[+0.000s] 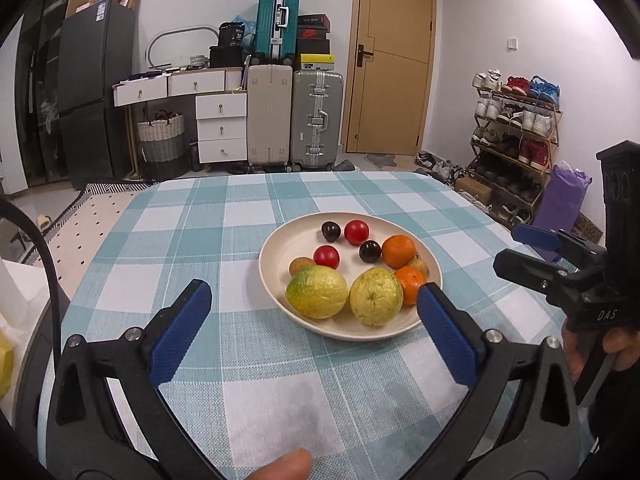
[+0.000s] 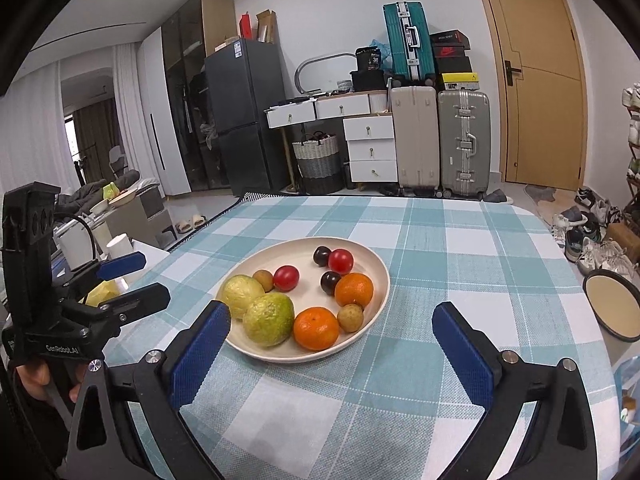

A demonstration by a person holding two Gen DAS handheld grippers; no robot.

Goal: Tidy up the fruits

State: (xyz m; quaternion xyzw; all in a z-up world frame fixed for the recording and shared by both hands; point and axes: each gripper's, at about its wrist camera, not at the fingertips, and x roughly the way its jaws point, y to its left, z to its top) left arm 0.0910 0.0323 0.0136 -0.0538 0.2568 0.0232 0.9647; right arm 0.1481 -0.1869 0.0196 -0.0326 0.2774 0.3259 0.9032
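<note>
Fruit plate between two empty grippers

Left wrist view: the left gripper [image 1: 314, 322] has fingers spread wide, empty; the plate [image 1: 276, 248] of fruit sits centre-right on the checked cloth. Right wrist view: the right gripper [image 2: 332, 350] is likewise spread and empty, plate [image 2: 382, 268] centre-frame. Best to pick one outer fruit, such as an orange [image 2: 316, 328], and straddle it squarely.

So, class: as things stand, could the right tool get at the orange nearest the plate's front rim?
Probably yes. The right tool is open and empty, and that orange sits at the near rim of the plate with nothing over it, though a guava crowds one side.
</note>
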